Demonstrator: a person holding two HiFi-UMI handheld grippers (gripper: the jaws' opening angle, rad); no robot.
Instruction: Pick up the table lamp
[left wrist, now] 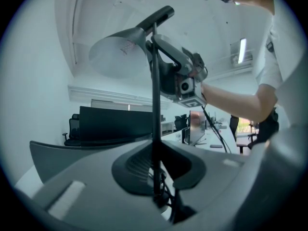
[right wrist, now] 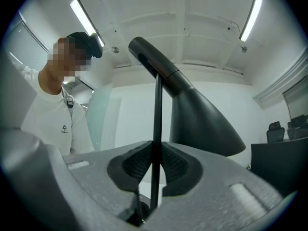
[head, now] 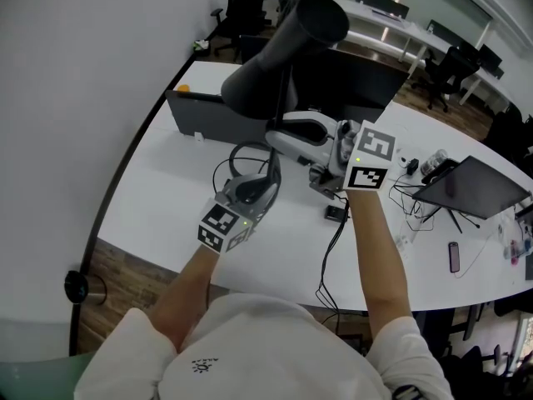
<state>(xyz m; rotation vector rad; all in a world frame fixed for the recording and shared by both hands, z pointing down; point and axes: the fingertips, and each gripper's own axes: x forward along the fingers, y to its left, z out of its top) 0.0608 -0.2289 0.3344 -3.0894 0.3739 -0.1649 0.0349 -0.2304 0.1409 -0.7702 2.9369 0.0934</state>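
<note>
- Step in hand: the table lamp (head: 287, 44) is being held by its thin stem (left wrist: 155, 105) over the white tabletop (head: 166, 173); the lift is judged to be under way.
- Next move: an even, two-handed raise is being called for, so that the shade (right wrist: 207, 119) is not tipped.
- Left gripper (left wrist: 156, 174): the stem is being pinched low down, jaws narrow.
- Right gripper (right wrist: 156, 170): the stem is being clamped higher up, near the shade.

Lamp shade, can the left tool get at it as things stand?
Probably not. The left tool is clamped on the lamp's pole, and the right tool grips the same pole higher up, between it and the shade. It would have to let go first.
</note>
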